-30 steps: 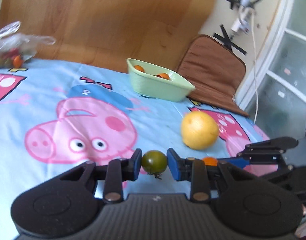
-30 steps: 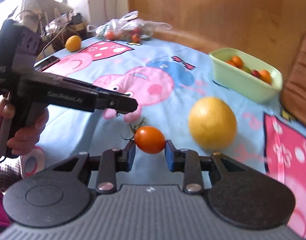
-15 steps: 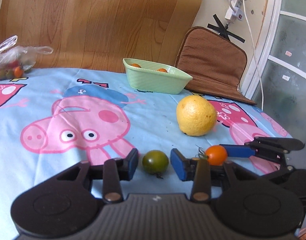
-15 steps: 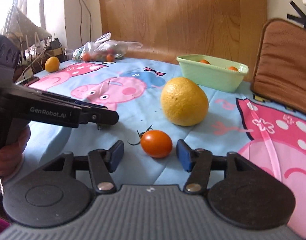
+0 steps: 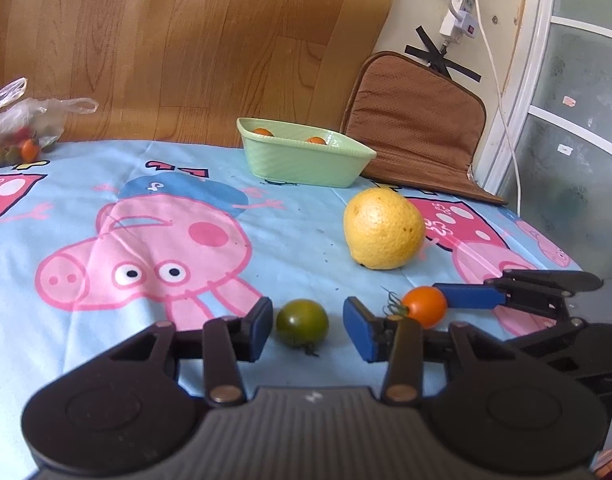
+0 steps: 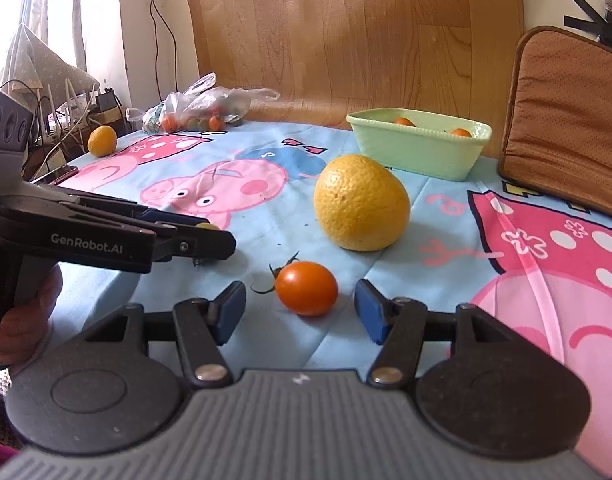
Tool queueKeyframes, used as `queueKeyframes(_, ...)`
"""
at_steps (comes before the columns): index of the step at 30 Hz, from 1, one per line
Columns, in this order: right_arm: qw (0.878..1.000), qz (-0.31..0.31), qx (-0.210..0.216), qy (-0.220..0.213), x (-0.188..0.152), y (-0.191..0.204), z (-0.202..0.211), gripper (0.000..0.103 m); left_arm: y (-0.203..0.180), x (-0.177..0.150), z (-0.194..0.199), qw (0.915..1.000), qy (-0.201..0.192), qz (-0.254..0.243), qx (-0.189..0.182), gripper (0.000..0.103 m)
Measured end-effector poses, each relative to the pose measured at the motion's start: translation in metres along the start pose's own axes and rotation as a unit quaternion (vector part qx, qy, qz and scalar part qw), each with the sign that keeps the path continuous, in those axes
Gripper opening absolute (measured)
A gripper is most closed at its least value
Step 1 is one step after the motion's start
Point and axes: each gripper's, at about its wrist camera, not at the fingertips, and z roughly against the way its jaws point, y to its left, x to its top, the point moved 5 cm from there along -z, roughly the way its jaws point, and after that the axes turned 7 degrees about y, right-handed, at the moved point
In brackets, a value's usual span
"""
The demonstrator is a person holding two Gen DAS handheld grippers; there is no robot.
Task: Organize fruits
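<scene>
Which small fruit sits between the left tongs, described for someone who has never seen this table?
Start at the big yellow citrus on the cartoon-pig tablecloth. Nearer the camera, two small tomatoes lie side by side; take the green tomato between the open left tongs. Its dark green skin separates it from the orange tomato.

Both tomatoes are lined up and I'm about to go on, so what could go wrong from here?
1. The green tomato and orange tomato lie loose between open fingers; a nudge could roll them.
2. The left gripper and right gripper sit close together and could collide.
3. The big yellow citrus stands in the path to the green bowl.
</scene>
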Motion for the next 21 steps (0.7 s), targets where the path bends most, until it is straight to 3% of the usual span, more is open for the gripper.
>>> queueKeyframes(10, 1.0, 0.009, -0.018, 0.001, 0.0012, 0.0013, -0.0021, 0.053, -0.0075, -0.0018, -0.002, 0.9997, 0.006, -0.02, -0.013, 0.032)
queueKeyframes(18, 1.0, 0.007, -0.011, 0.001, 0.0043, 0.0033, -0.0048, 0.052, -0.0055, -0.0011, -0.0011, 0.9997, 0.006, -0.013, -0.019, 0.032)
queueKeyframes(21, 1.0, 0.014, -0.018, 0.001, 0.0035, 0.0054, -0.0042, 0.037, -0.0055, -0.001, -0.0008, 0.9997, 0.003, -0.012, -0.02, 0.032)
